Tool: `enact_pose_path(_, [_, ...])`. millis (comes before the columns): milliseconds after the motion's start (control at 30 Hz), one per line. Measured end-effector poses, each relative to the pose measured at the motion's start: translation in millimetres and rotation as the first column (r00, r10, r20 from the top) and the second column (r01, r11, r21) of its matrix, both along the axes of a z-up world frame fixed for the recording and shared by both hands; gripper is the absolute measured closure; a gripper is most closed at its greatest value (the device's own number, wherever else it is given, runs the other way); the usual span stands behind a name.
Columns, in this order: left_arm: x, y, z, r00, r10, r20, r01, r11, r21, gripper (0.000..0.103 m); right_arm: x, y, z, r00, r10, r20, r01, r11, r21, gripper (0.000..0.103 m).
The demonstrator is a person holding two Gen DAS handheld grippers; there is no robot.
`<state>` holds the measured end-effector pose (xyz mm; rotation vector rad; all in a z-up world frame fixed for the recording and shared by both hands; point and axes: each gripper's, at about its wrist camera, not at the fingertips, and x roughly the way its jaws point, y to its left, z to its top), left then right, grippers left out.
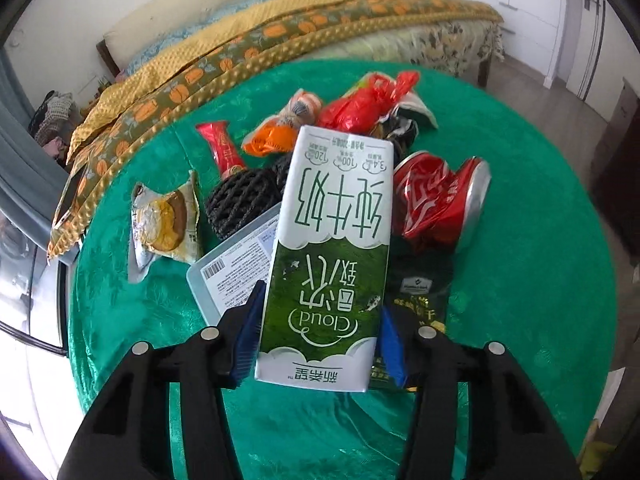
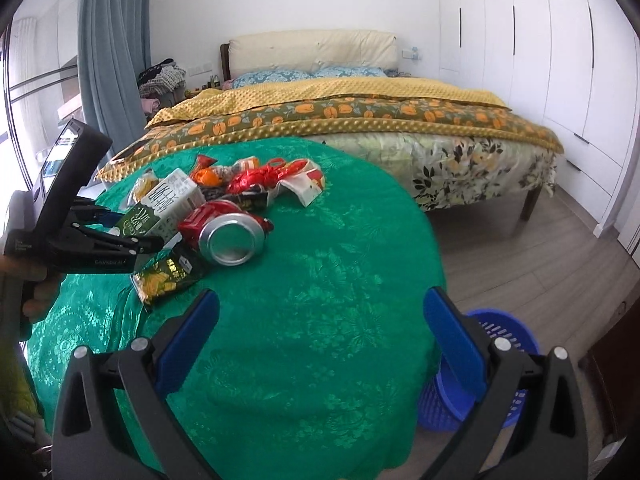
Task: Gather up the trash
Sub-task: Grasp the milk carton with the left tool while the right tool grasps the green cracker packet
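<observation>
our left gripper [image 1: 320,340] holds the milk box [image 1: 332,248] tight; we carry it level to the blue basket [image 2: 500,364]. right gripper [image 2: 320,344] is wide.

Bright daylight in both my cams, coming from the window [image 2: 24,92] at far left, which is blown out white w/ no detail. Soft light, shadows faint; only a weak one under my left gripper [image 1: 320,344] on the green cloth [image 1: 520,280]. Cloth sheen gives mild glare in the right cam. Can [image 2: 232,240] end glints. Heavy fisheye: bed [image 2: 360,120] & wardrobe [image 2: 540,60] lines bow, black vignette at corners. Carton [image 1: 328,248] sharp; far bed in the left cam slightly soft.
</observation>
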<state>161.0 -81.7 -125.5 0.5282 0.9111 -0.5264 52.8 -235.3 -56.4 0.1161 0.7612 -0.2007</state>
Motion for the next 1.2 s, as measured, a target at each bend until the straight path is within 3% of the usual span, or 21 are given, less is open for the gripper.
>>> enact_pose_path(133, [-20,24,14,0.998,0.064,0.012,-0.063,0.994,-0.086,0.053,-1,4,-6,0.999,0.043,-0.004,-0.043,0.997,0.063,0.005])
enact_pose_path(233, [-40,67,21,0.982,0.185,-0.037,-0.188,0.967,-0.173,0.053,3,15,-19,0.994,0.104,-0.034,-0.095,0.974,0.208,0.005])
enact_pose_path(400, [-68,130,-2,0.919,0.376,-0.122,-0.394,0.896,-0.204,0.053,42,60,-46,0.954,0.273,-0.124,-0.202,0.891,0.406,0.005])
enact_pose_path(567, [-73,148,-18,0.871,0.469,-0.146,-0.491,0.841,-0.227,0.052,96,94,-58,0.943,0.273,-0.191,-0.161,0.876,0.455,0.02])
enact_pose_path(700, [-69,147,-24,0.863,0.483,-0.149,-0.505,0.829,-0.24,0.052,118,105,-68,0.953,0.199,-0.228,-0.091,0.907,0.411,0.028])
enact_pose_path(767, [-67,146,-30,0.86,0.487,-0.152,-0.51,0.829,-0.231,0.051,120,105,-69,0.961,0.167,-0.221,-0.084,0.936,0.341,0.057])
enact_pose_path(833, [-67,143,-32,0.862,0.486,-0.14,-0.506,0.831,-0.231,0.041,118,101,-71,0.963,0.178,-0.204,-0.101,0.936,0.339,0.061])
enact_pose_path(867, [-67,143,-33,0.863,0.488,-0.134,-0.506,0.833,-0.225,0.033,114,100,-70,0.959,0.211,-0.188,-0.14,0.933,0.332,0.062])
enact_pose_path(933, [-66,143,-35,0.863,0.487,-0.132,-0.504,0.834,-0.222,0.026,106,100,-68,0.942,0.285,-0.177,-0.22,0.922,0.319,0.062])
enact_pose_path(1033, [-64,140,-38,0.869,0.481,-0.12,-0.495,0.844,-0.208,0.016,84,91,-59,0.883,0.419,-0.21,-0.367,0.897,0.245,0.062])
enact_pose_path(1133, [-62,133,-42,0.868,0.487,-0.097,-0.496,0.849,-0.18,0.008,69,78,-55,0.862,0.429,-0.269,-0.41,0.904,0.126,0.062])
enact_pose_path(1200, [-62,127,-45,0.865,0.497,-0.073,-0.502,0.849,-0.165,0.005,59,61,-58,0.854,0.419,-0.308,-0.408,0.907,0.101,0.06])
